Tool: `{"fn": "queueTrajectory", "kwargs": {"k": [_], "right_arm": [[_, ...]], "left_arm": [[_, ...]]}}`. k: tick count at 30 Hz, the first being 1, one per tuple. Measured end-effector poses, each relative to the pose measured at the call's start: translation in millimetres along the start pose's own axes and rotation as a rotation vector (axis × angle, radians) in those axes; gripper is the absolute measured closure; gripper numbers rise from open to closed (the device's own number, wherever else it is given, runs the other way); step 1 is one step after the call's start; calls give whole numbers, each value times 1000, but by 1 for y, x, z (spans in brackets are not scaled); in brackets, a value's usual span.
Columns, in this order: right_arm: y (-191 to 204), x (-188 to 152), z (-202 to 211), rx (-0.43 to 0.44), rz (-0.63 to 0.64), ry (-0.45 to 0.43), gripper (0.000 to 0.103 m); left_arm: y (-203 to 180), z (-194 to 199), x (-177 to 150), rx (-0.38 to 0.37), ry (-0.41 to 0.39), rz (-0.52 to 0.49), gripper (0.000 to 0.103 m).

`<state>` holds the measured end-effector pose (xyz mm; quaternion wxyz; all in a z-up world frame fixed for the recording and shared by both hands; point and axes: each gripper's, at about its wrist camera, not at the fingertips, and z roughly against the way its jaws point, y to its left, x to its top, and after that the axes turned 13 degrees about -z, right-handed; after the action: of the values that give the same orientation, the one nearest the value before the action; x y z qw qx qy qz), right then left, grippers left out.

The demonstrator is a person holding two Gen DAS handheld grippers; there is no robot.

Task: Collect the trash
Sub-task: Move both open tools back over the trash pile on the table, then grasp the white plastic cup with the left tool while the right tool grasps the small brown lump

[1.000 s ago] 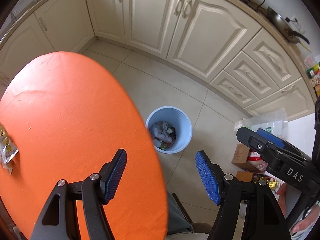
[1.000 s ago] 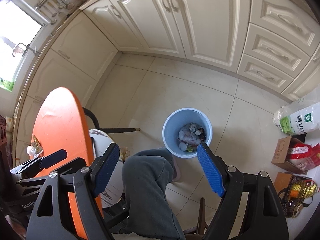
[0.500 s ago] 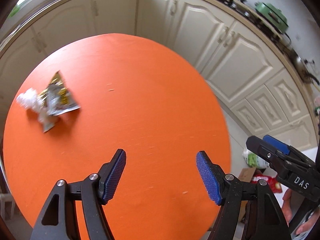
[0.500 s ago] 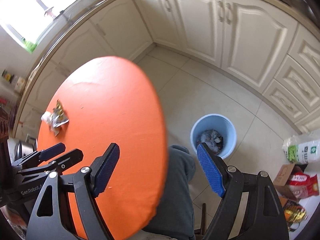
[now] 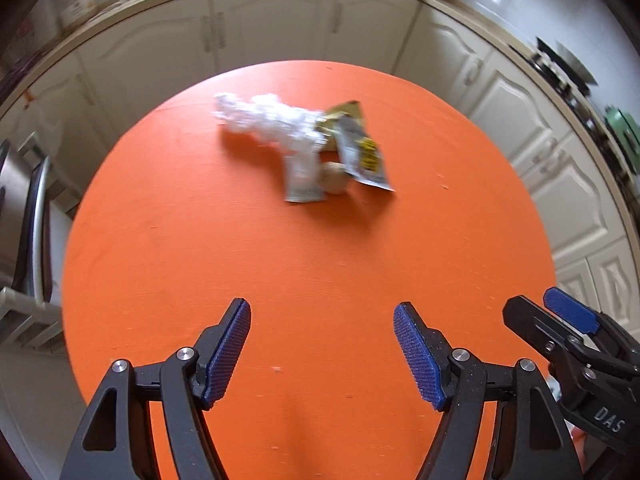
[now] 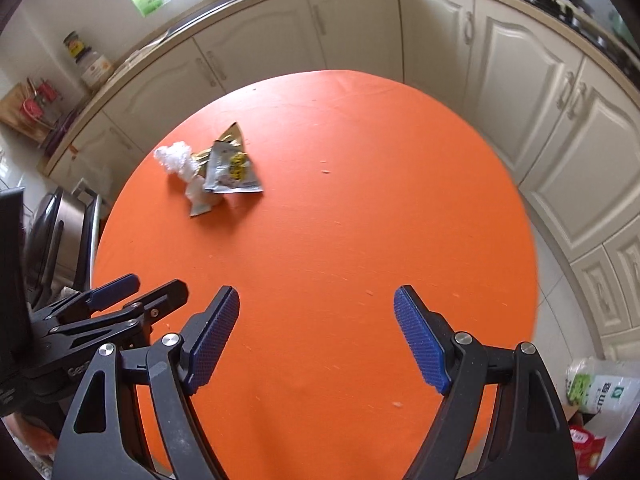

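Note:
A small heap of trash lies on the far part of the round orange table (image 5: pixel 304 280): crumpled clear plastic (image 5: pixel 272 124), a silver and yellow snack wrapper (image 5: pixel 364 152), a flat silver packet (image 5: pixel 302 178) and a small tan lump (image 5: pixel 334 176). In the right wrist view the same plastic (image 6: pixel 178 160) and wrapper (image 6: pixel 232 172) sit at the table's (image 6: pixel 340 240) far left. My left gripper (image 5: pixel 322 346) hangs open over the near table, empty. To its right, my right gripper (image 6: pixel 316 340) is open and empty too, and shows at the left wrist view's edge (image 5: pixel 560 320).
Cream kitchen cabinets (image 6: pixel 440 36) curve around behind the table. A metal rack (image 5: pixel 28 216) stands by the table's left side. A white bag (image 6: pixel 600 388) and red packaging (image 6: pixel 580 444) lie on the floor at the right.
Both views have swung from the floor and blue bin over to the table. The trash heap has come toward the middle of each view. Both grippers have stayed open and empty.

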<state>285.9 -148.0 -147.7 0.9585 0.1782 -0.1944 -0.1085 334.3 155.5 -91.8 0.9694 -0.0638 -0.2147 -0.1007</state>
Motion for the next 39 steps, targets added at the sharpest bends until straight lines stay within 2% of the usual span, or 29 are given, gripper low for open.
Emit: {"fn": "queueTrajectory", "kwargs": {"k": [3,11,14,19,25,30,33,39], "right_arm": [[19,2,-17,24,18,11,23],[62,8,-67,77,63,82,58],[74,7,-83,67,91,81,65],[89,11,-101,47,110,45,70],[102,24,-111,16,138,-36,71],[107,36,-117,38,137,-53,73],[112,36,-118,60,171,-72,79],[117,34,-120,56,204,-95,79]], "left_arm": [[17,9,-10,26,-19,42,33],[54,13,-40,55,-31,152,33],[65,11,-48,77,-31,179,33],[75,8,-55,66,-34,214,33],[77,-38,-12,39,-24,215,33],[81,-52,-2,26,-20,223,33],[83,-56,4,16,-20,225,33],[84,-59,7,13,-23,239,33]]}}
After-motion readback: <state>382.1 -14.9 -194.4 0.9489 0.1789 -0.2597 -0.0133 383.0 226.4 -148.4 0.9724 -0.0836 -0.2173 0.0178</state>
